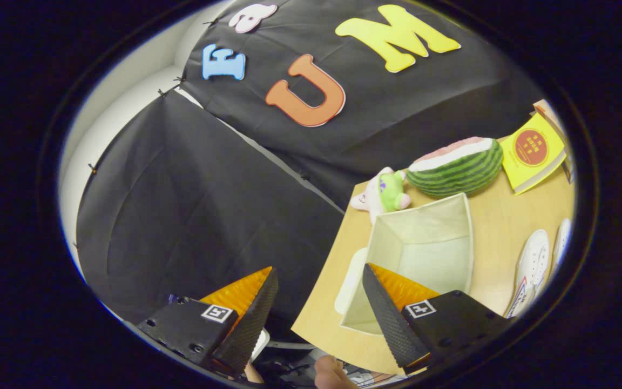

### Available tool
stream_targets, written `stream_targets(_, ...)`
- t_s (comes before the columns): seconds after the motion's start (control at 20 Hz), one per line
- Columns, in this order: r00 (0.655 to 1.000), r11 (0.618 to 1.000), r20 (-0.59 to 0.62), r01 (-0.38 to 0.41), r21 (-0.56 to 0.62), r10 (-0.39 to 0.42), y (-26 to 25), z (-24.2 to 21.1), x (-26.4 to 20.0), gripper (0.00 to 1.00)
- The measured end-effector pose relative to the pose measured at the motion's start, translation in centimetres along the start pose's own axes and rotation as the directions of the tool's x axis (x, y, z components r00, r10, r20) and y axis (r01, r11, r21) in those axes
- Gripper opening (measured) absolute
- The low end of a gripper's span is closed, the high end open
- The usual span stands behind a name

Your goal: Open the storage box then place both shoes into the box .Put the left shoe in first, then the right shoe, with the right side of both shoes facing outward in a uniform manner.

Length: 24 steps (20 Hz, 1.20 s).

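the gripper (319, 275) hangs with its fingers spread wide and nothing between them, tilted so the whole scene leans; one finger sits over the near corner of the storage box (454, 216), the other out past the table edge against the dark cloth wall (192, 205). a bit of a hand (332, 374) shows just below the fingers. the storage box stands just ahead on the wooden table (497, 216), its top open and its pale inside bare, with what looks like its lid (350, 278) lying flat beside it, though i cannot be sure of that. so opening seems done, and both placements are left. the two white shoes (533, 262) lie side by side on the table beyond the box's far side, well apart from the fingers; which is the left one i cannot tell. farther off, a small plush toy (386, 192) rests just behind the box, then a watermelon-slice toy (457, 167), then a yellow book (535, 151).
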State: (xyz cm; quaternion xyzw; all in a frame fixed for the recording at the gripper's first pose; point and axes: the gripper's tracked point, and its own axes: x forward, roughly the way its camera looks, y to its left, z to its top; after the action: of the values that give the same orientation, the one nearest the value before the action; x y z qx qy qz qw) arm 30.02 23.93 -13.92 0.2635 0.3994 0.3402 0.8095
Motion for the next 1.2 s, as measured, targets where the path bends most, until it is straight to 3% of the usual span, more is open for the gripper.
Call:
stream_targets(0.2,0.992,0.992,0.003,0.129,-0.019,-0.128,-6.9,-0.2,-1.9,1.00)
stream_targets(0.45,0.945,0.945,-0.069,0.315,-0.084,-0.321,-15.5,-2.1,-4.0,1.00)
stream_targets(0.55,0.905,0.908,-0.094,0.405,-0.111,-0.415,-19.5,-2.8,-5.3,1.00)
stream_targets(0.75,0.828,0.848,-0.182,0.517,-0.118,-0.531,-25.9,-5.0,-8.2,1.00)
stream_targets(0.9,0.763,0.800,-0.258,0.596,-0.073,-0.592,-29.3,-7.0,-10.2,1.00)
stream_targets(1.1,0.679,0.734,-0.300,0.667,-0.127,-0.670,-34.0,-8.3,-13.0,0.98)
stream_targets(1.2,0.673,0.732,-0.319,0.672,-0.114,-0.667,-35.4,-8.9,-13.3,0.95)
